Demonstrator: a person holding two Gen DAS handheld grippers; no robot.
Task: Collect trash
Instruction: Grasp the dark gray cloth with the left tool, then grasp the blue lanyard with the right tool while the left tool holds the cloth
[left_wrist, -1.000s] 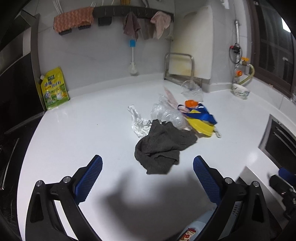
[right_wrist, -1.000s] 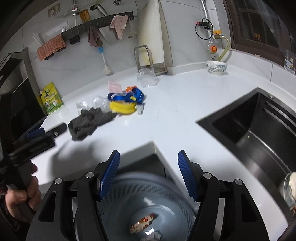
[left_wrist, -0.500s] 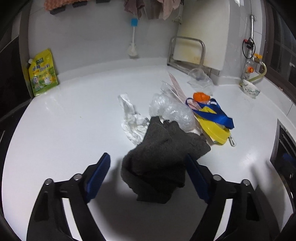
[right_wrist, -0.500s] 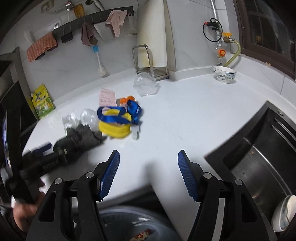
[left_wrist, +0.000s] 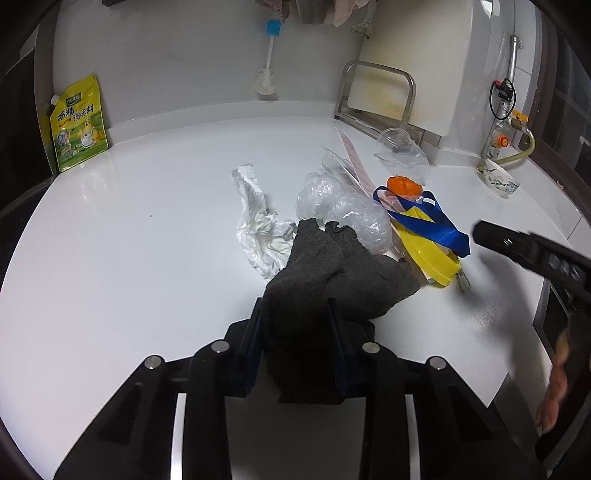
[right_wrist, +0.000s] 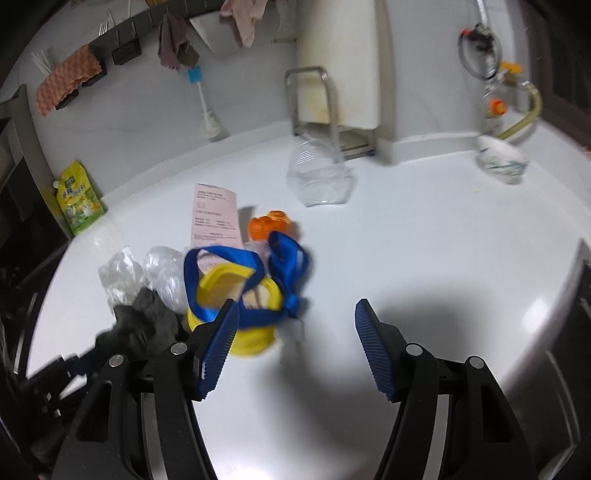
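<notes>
My left gripper (left_wrist: 295, 341) had just been closing and clenched the one grey rag (left_wrist: 332, 273) on the counter (left_wrist: 129, 258). My right gripper (right_wrist: 293, 345) gaped empty beside one yellow lid (right_wrist: 221, 280), one blue strap (right_wrist: 284, 258), two plastic wads (left_wrist: 343, 206).

Dim fisheye views, right perhaps motion-blurred.

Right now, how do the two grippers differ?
The left gripper has its jaws just closed onto the dark grey cloth; the right gripper stands wide open, empty, above bare counter beside the yellow lid. Both have blue ribbed pads on black fingers.
</notes>
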